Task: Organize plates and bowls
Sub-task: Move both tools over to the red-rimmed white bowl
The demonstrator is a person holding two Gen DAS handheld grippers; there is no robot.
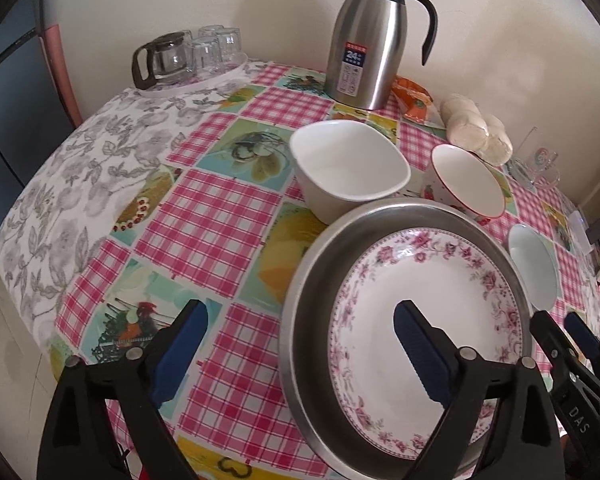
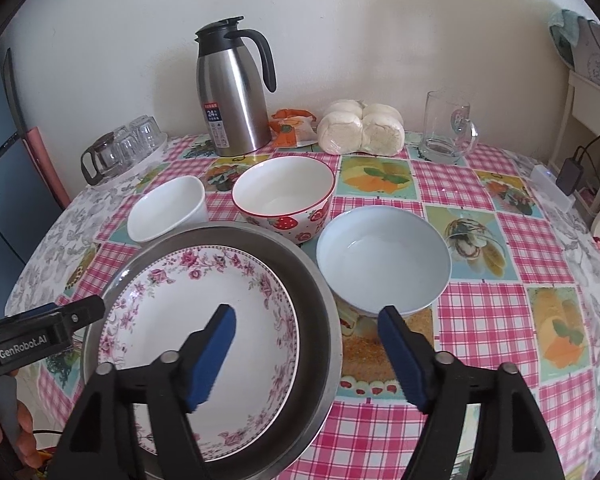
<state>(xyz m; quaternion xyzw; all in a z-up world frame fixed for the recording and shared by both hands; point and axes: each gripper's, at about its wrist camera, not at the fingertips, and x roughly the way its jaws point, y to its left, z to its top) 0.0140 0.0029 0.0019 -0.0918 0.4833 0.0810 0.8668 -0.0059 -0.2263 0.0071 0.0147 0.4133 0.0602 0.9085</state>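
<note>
Here both grippers, left gripper (image 1: pixel 300 320) and right gripper (image 2: pixel 306 326), gape wide and hold nothing, straddling the rims of one steel pan (image 2: pixel 316 280) bearing one floral plate (image 2: pixel 172 320). Three bowls (image 2: pixel 384 256) stand beyond; thermos (image 2: pixel 232 96) behind.

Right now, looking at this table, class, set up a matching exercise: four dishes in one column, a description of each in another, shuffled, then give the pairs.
Things:
1. floral plate
2. strawberry bowl
3. pale blue bowl
4. square white bowl

Descriptions:
A. red rim, berry pattern outside
B. lying inside the metal pan
C. plain, on the pan's right in the right wrist view
D. plain, with rounded corners, left of the red-rimmed bowl

Pairs: 1-B, 2-A, 3-C, 4-D
</note>
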